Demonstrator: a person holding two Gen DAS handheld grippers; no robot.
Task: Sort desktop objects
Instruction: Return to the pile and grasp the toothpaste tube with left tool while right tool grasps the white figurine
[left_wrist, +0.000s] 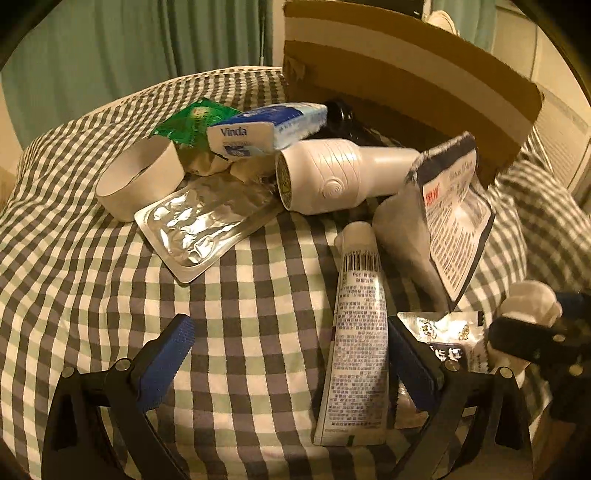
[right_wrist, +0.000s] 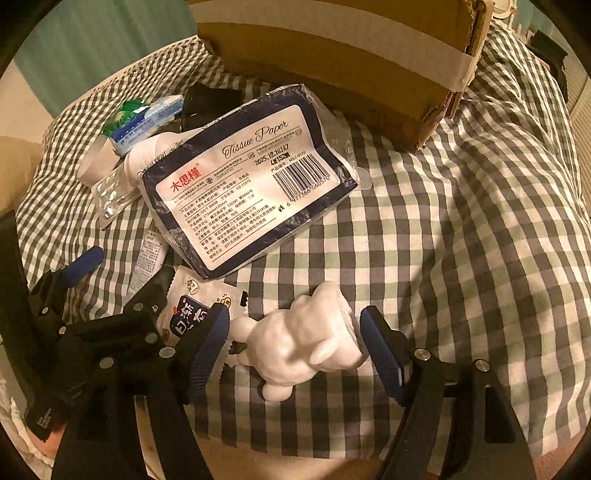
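Note:
My right gripper (right_wrist: 293, 321) stands open over the checked cloth, and a white animal figurine (right_wrist: 306, 343) lies between its blue pads with a thin gap on each side. In the left wrist view my left gripper (left_wrist: 290, 336) is open too. A white printed tube (left_wrist: 360, 332) lies lengthwise on the cloth just inside its right finger, untouched. A small printed sachet (right_wrist: 192, 314) rests between the two grippers. A dark blue tissue paper pack (right_wrist: 251, 177) leans on the pile behind them.
A taped cardboard box (left_wrist: 406, 74) stands at the back. In front of it lie a white hair-dryer-like device (left_wrist: 332, 177), a Vinda tissue pack (left_wrist: 266, 129), a green sachet (left_wrist: 192, 122), a white paper ring (left_wrist: 140, 181) and a foil blister pack (left_wrist: 199, 229).

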